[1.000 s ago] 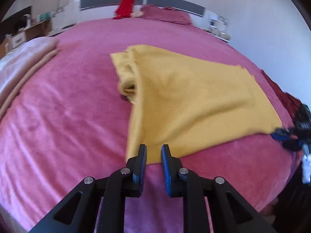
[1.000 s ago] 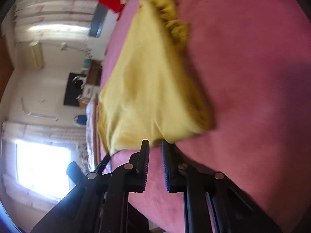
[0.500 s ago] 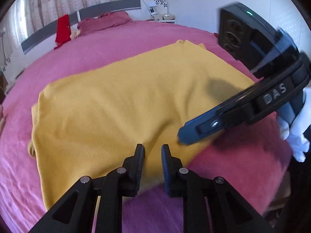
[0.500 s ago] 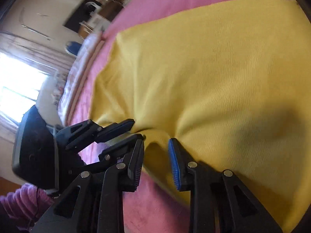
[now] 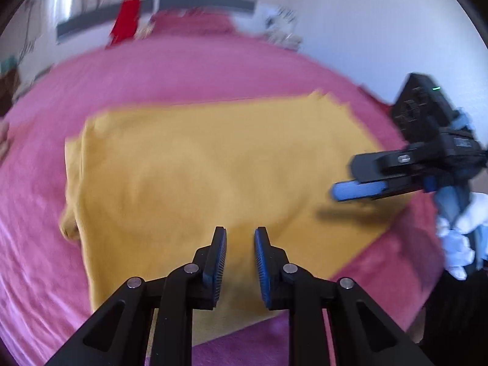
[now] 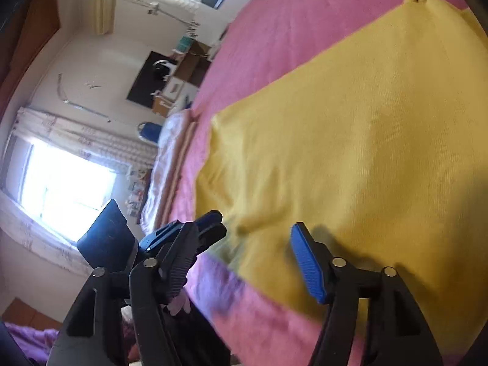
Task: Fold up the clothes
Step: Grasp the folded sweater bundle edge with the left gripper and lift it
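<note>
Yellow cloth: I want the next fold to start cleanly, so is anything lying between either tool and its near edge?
Nothing visible. The yellow cloth lies bare on the pink bedspread, under the opening left tool and right tool.

The garment [image 5: 213,177] is plain mustard yellow, with no print; the bedspread [image 5: 183,70] under it is pink, a deeper rose in the folds; the left gripper [image 5: 240,244] is black with ribbed blue pads [image 5: 261,262]; the right gripper [image 6: 254,235] is likewise black, its pad [image 6: 306,262] bright blue; a glove [image 5: 457,238] beside it is white; the headboard [image 5: 195,3] is dark grey; the cloth [image 5: 126,19] draped over it is red; the curtains [image 6: 91,140] are white with a faint small pattern; the wall [image 5: 350,24] is white.
</note>
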A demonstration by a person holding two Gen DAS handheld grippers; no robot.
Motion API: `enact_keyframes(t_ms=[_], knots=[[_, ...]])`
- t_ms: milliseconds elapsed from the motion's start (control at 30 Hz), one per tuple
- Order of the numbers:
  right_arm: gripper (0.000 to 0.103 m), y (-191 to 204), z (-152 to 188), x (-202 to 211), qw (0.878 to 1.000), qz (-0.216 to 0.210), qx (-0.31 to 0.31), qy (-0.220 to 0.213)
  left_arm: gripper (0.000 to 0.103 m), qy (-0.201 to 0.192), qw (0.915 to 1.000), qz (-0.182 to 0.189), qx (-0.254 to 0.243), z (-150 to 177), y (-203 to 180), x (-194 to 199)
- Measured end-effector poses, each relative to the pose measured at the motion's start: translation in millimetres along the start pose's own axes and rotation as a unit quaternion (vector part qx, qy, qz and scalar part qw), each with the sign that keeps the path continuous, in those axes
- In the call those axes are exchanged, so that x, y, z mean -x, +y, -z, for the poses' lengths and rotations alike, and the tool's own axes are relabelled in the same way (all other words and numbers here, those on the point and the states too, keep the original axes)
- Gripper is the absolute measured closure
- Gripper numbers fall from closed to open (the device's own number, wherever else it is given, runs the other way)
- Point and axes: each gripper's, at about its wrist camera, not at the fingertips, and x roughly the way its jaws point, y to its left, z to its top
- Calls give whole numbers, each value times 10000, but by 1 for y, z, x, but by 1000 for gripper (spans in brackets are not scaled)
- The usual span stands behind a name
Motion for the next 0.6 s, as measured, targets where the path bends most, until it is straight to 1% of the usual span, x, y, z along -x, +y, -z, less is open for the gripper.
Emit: enact_keyframes(t_ms=[33,67,167,233,267,300,333,433,533,567,600], knots=[[39,-6,0,-10,9999,87,-99,103,85,16,10000,79,30,7,1,-2],[45,-9,7,-10,9999,78,-48,97,85,-173,9998,130,8,15,0,5],[46,-7,33,-2,9994,110,281,150,85,-120,9994,193,-249,35,-4,24],[46,-3,41,13,9985,205,475,185,84,-125,9991,174,-362,36,-5,37],[46,-3,39,24,9985,204,498,100,85,-291,9989,154,-331,28,-2,44],[46,-4,33,34,9987,185,478,-71,85,-488,9984,140,-229,17,6,49],[46,-12,24,54,9982,141,444,-366,85,-672,9976,122,-120,5,14,54],[46,-21,-26,69,9949,222,228,-960,85,-950,9948,-32,371,-34,35,48],[45,-50,-69,71,9912,339,-226,-1259,85,-967,9899,-214,1018,-57,72,30],[45,-60,-81,72,9895,406,-370,-1340,85,-882,9876,-340,1255,-55,89,28],[46,-71,-92,73,9873,476,-516,-1423,85,-643,9845,-495,1556,-54,109,18]])
